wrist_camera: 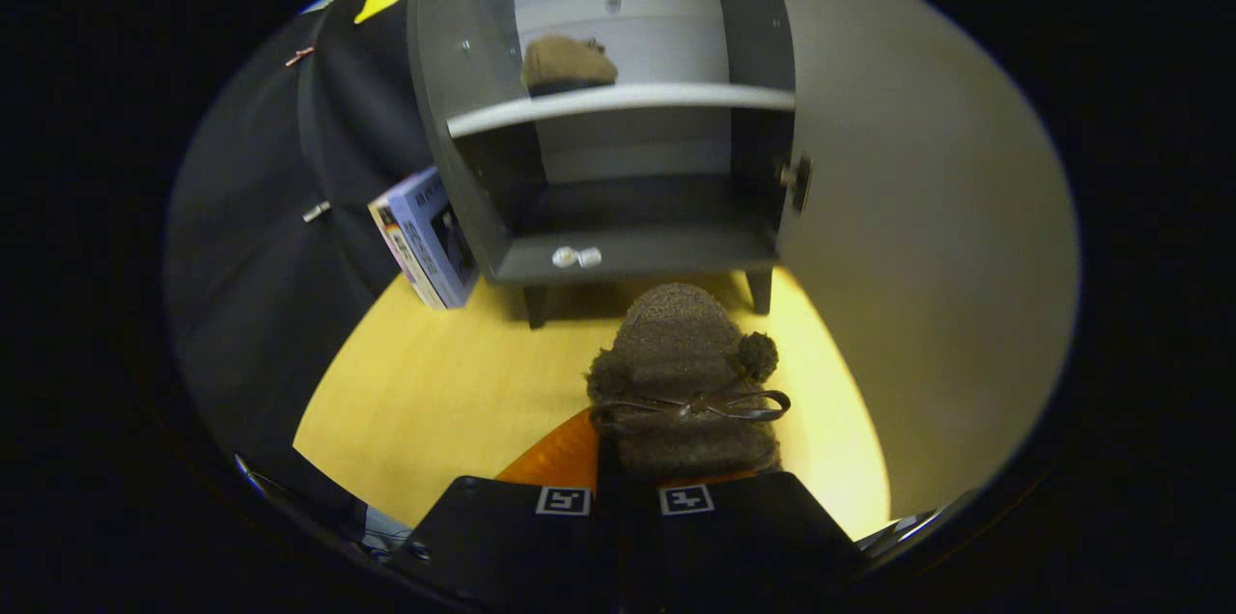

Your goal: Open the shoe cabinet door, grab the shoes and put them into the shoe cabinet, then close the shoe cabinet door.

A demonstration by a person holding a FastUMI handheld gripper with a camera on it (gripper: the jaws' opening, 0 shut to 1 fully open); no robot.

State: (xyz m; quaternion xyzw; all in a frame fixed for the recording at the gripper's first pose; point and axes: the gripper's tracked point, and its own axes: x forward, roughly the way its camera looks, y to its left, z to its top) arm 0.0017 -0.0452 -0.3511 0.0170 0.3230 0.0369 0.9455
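The gripper [624,488] holds a fuzzy brown shoe [682,373] between its two fingers, which press on the heel end from both sides. The shoe points forward, toe toward the shoe cabinet [618,252], and carries a thin bow and a pom-pom on its upper. It hangs over the yellow wooden floor [435,392], just short of the cabinet's bottom edge. The cabinet door [917,237] stands swung open to the right of the opening. A second brown shoe [567,64] rests on the upper shelf [676,97]. The lower compartment lies directly ahead of the held shoe. A printed box [425,237] leans beside the cabinet's left wall.
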